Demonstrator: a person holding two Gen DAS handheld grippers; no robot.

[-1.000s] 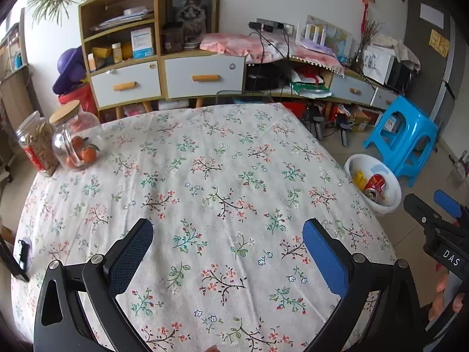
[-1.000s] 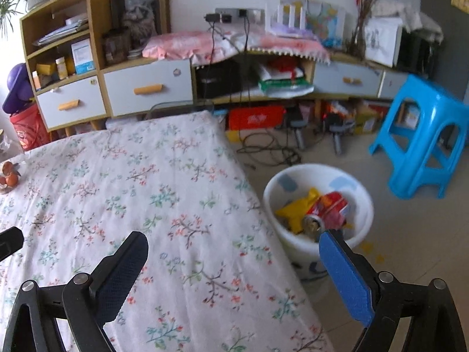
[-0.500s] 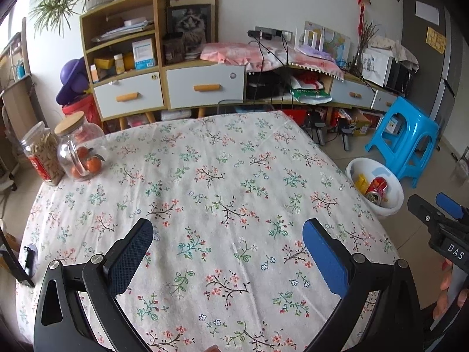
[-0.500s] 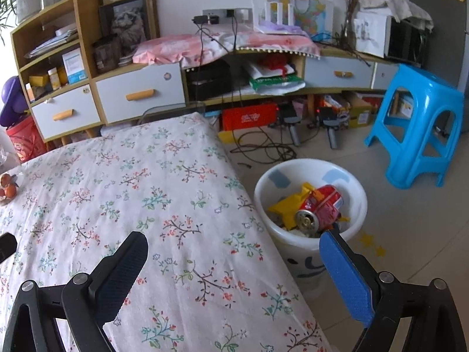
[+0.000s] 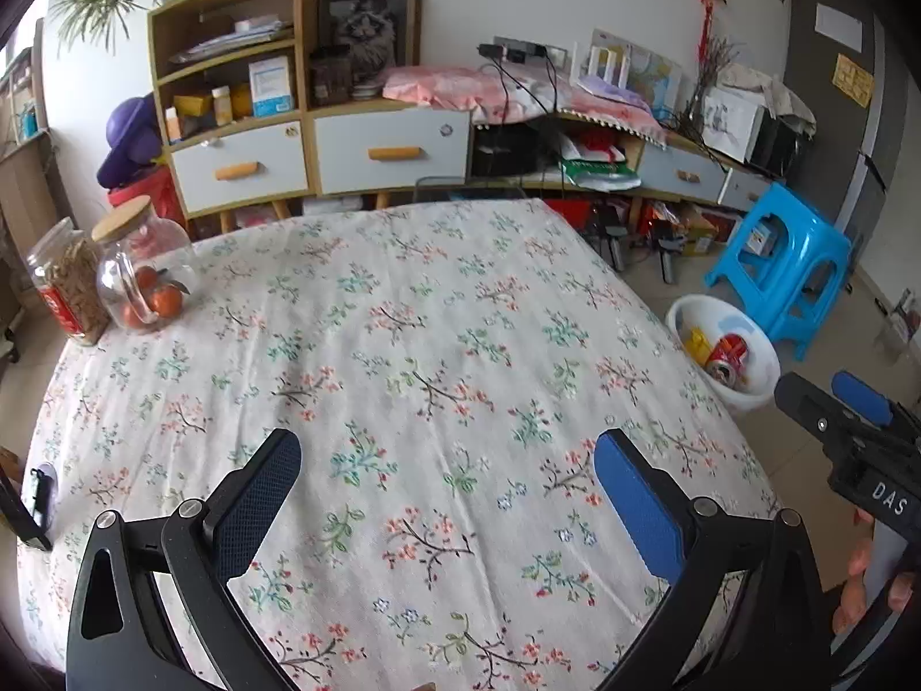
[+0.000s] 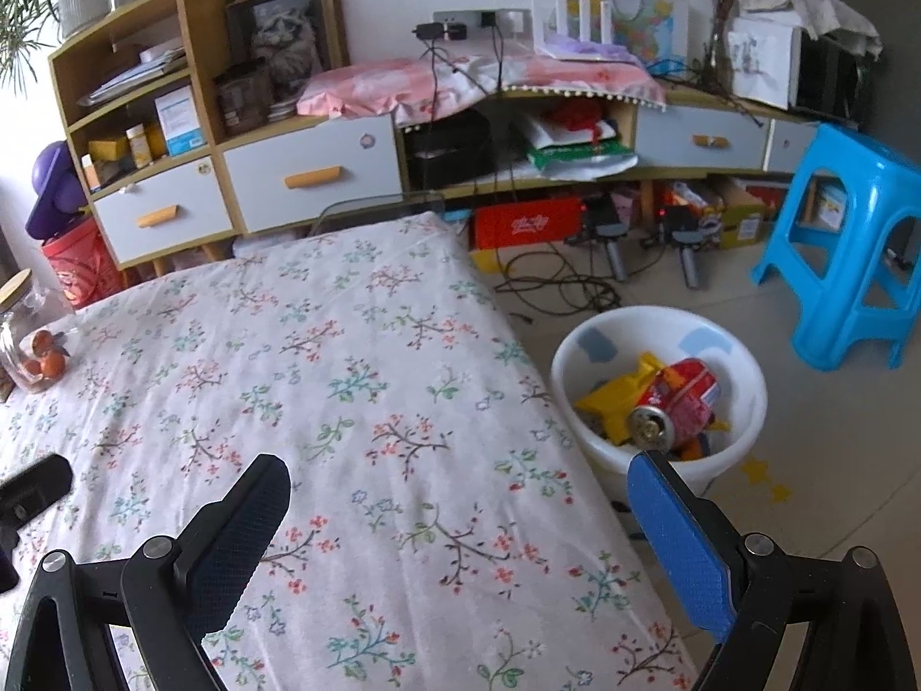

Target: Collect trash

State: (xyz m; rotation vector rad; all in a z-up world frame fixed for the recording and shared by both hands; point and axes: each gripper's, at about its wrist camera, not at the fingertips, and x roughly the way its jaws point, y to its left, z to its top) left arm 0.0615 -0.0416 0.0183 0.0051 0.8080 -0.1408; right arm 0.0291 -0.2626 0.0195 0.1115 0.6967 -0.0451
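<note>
A white trash bin [image 6: 742,357] stands on the floor beside the table's right edge; it also shows in the left wrist view [image 5: 754,386]. Inside lie a red can [image 6: 679,403] and yellow trash [image 6: 616,403]. The table [image 5: 437,345] has a floral cloth. My left gripper [image 5: 446,455] is open and empty above the table's near middle. My right gripper [image 6: 460,478] is open and empty above the table's right edge, left of the bin. It shows at the right edge of the left wrist view [image 5: 852,420].
Two glass jars [image 5: 138,270] stand at the table's far left. A blue stool [image 6: 852,242] stands on the floor beyond the bin. A cabinet with drawers [image 6: 311,173] and cluttered shelves lines the far wall. Cables [image 6: 552,282] lie on the floor.
Both grippers have pulled back and risen a little from the table. The bin and far cabinet show more fully. Both jaws stay open.
</note>
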